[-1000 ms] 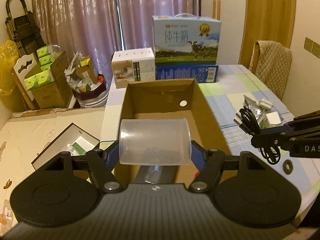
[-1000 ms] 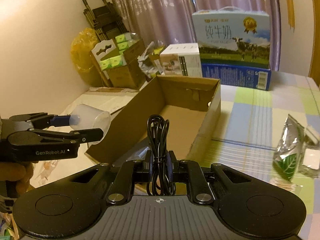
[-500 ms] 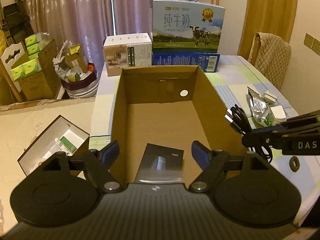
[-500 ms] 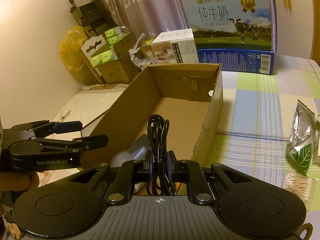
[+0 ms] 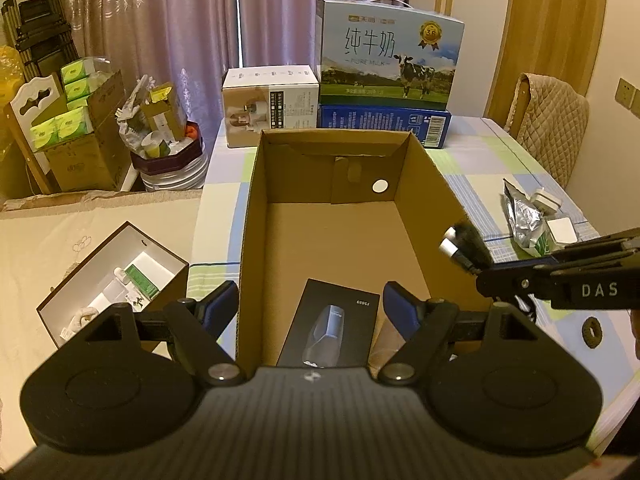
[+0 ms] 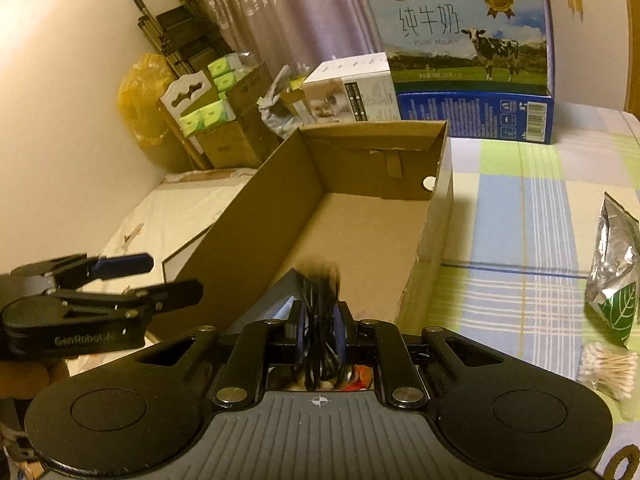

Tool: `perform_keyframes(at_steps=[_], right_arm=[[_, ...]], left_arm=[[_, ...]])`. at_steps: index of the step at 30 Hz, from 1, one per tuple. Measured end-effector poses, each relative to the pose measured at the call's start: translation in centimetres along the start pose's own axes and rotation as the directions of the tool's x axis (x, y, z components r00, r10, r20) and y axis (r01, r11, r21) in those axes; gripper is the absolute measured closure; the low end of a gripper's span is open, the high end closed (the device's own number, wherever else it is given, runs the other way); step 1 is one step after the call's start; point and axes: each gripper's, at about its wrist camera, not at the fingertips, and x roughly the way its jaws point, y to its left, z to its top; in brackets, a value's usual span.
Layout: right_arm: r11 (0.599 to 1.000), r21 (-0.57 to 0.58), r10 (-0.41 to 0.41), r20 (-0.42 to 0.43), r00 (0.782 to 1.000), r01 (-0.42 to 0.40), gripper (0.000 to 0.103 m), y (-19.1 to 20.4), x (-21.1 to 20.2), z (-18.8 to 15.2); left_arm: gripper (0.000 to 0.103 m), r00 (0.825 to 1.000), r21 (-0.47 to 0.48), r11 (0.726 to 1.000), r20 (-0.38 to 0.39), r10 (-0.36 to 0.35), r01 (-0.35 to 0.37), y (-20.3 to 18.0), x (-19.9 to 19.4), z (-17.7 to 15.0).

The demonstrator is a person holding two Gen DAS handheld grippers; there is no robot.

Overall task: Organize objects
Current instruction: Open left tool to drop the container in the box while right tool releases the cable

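Observation:
An open cardboard box (image 5: 424,196) (image 6: 240,224) stands on the checked table. A black product box (image 5: 332,324) lies on its floor at the near end. My left gripper (image 5: 310,306) is open and empty above the box's near end; it shows at the left in the right wrist view (image 6: 160,280). My right gripper (image 6: 319,328) is shut on a coiled black cable (image 6: 318,300), blurred by motion, over the box's near right corner. The cable's plugs (image 5: 460,246) show in the left wrist view at the box's right wall. The clear cup is out of sight.
A foil packet (image 6: 616,264), cotton swabs (image 6: 606,368) and white chargers (image 5: 560,232) lie on the table to the right. Milk cartons (image 5: 388,60) and a white box (image 5: 270,106) stand behind the cardboard box. An open white-lined box (image 5: 112,276) lies to the left.
My left gripper opened and the clear cup left it; it is no longer in view. My right gripper moved the cable left, over the box's near right corner.

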Motion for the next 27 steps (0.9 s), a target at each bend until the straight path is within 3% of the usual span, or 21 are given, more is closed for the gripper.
perform_keyframes(at_steps=[2, 5, 6, 16, 27], right_arm=[[1.0, 0.018, 0.012, 0.02, 1.0, -0.013, 0.089, -0.2, -0.1, 0.2], [0.999, 0.038, 0.008, 0.053, 0.999, -0.01, 0.073, -0.6, -0.8, 0.3], [0.999, 0.047, 0.005, 0.057, 0.998, -0.007, 0.072, -0.8, -1.0, 0.3], [0.996, 0.087, -0.016, 0.059, 0.998, 0.01, 0.07, -2.1, -4.0, -1.1], [0.994, 0.094, -0.07, 0.087, 0.994, 0.062, 0.07, -3.3, -9.2, -3.7]], left_arm=[[0.027, 1.0, -0.004, 1.0, 0.0, -0.001, 0.001, 0.0, -0.1, -0.1], [0.027, 1.0, -0.011, 1.0, 0.0, 0.001, -0.001, 0.1, -0.2, -0.3], [0.027, 1.0, -0.013, 1.0, 0.0, 0.002, -0.002, 0.1, -0.2, -0.3], [0.027, 1.0, -0.024, 1.0, 0.0, 0.0, 0.0, -0.7, -1.1, -1.1], [0.027, 1.0, -0.022, 1.0, 0.003, -0.003, 0.003, -4.0, -4.0, -1.9]])
